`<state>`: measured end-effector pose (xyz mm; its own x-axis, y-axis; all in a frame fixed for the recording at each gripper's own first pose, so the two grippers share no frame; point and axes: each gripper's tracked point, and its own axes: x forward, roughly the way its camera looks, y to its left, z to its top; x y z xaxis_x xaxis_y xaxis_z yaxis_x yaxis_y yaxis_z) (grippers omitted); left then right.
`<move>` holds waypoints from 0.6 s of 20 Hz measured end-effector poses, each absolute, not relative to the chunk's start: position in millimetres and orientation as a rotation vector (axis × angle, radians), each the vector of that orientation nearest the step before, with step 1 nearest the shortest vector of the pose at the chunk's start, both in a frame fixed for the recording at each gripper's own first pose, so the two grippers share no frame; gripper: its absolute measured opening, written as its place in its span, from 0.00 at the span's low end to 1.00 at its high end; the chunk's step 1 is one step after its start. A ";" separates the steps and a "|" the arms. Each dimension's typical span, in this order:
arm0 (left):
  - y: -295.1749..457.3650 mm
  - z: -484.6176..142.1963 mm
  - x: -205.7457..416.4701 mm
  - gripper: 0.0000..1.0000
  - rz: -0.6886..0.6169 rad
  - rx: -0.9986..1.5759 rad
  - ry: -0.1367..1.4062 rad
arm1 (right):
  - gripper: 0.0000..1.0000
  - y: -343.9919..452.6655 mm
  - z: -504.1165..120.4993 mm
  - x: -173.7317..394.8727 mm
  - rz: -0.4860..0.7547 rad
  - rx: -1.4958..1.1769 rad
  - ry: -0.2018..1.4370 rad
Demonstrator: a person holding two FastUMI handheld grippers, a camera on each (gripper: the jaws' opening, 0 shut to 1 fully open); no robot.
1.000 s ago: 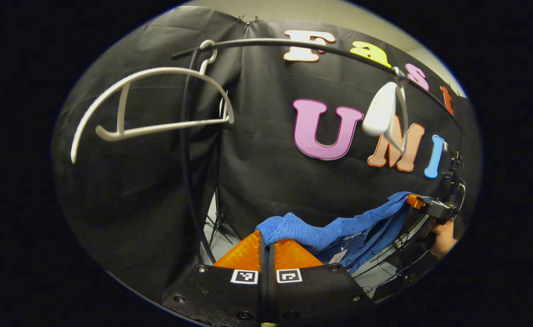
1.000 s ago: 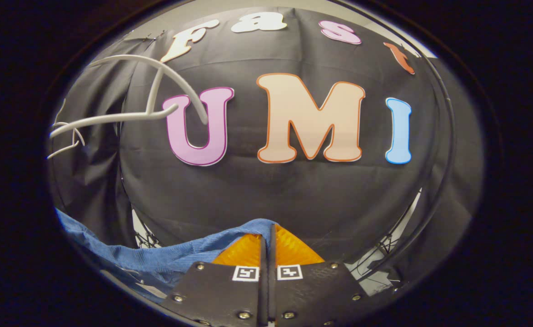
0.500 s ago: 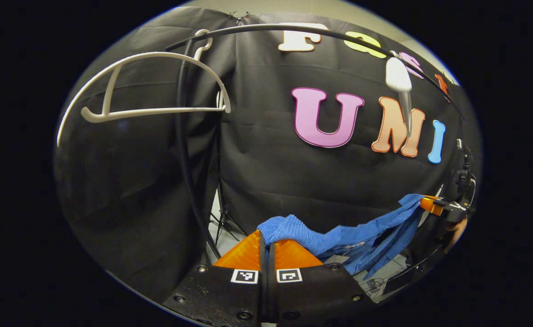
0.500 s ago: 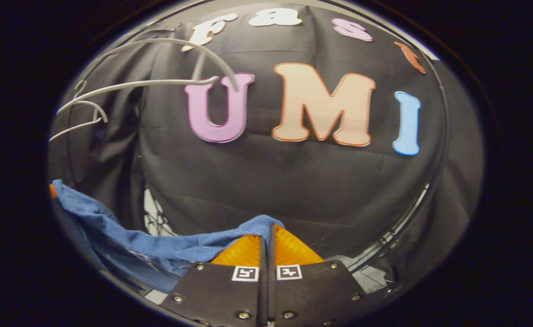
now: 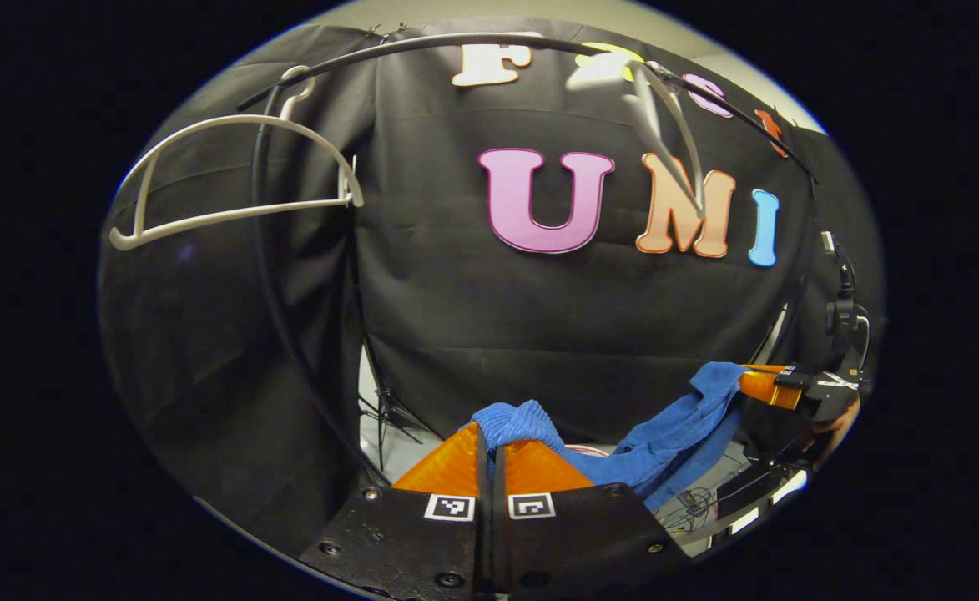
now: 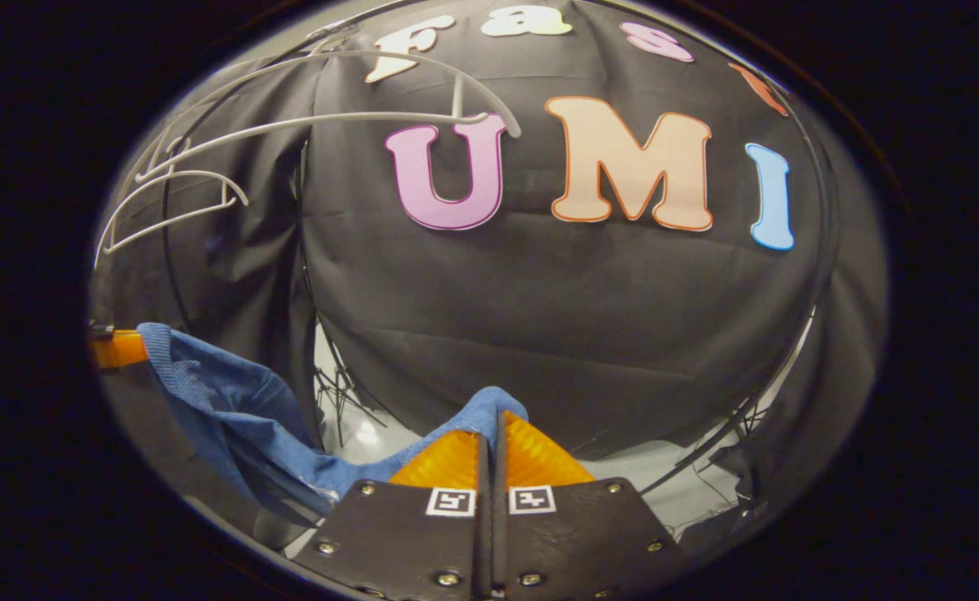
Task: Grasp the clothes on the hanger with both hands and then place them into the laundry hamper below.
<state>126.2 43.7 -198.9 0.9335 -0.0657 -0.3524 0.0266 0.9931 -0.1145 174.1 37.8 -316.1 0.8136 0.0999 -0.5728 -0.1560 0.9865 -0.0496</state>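
My left gripper (image 5: 489, 442) and right gripper (image 6: 496, 430) each pinch the blue knitted garment (image 5: 664, 434). The white plastic hangers (image 5: 230, 179) have risen well above them, so I judge the garment freed and descending toward the hamper.

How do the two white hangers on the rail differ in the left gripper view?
The left hanger hangs near the rail's left end and shows its full arc and bar, sharp. The right hanger hangs farther right, is seen nearly edge-on and looks blurred. Both are white, bare, and hooked on the same rail.
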 end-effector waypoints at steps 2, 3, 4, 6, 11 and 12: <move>30.9 -195.9 130.0 0.01 -0.080 -0.103 0.356 | 0.01 37.6 -312.4 170.6 0.118 -0.091 0.617; 24.7 -194.2 131.4 0.01 -0.093 -0.099 0.355 | 0.00 41.2 -309.0 166.5 0.113 -0.077 0.615; 19.0 -193.0 133.9 0.01 -0.108 -0.099 0.354 | 0.01 42.1 -303.9 164.9 0.105 -0.064 0.610; 7.7 -185.3 137.1 0.00 -0.142 -0.098 0.343 | 0.00 48.5 -289.5 164.7 0.105 -0.051 0.595; -18.3 -144.8 146.2 0.00 -0.204 -0.085 0.260 | 0.01 71.7 -228.8 177.4 0.171 -0.030 0.513; -23.1 -136.5 148.8 0.01 -0.213 -0.087 0.243 | 0.00 75.0 -216.7 179.8 0.178 -0.022 0.494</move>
<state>148.8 -23.1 -136.5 0.9484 -0.2195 -0.2289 0.1986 0.9738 -0.1107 179.8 75.0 -216.7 0.8654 0.1643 -0.4733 -0.1747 0.9844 0.0223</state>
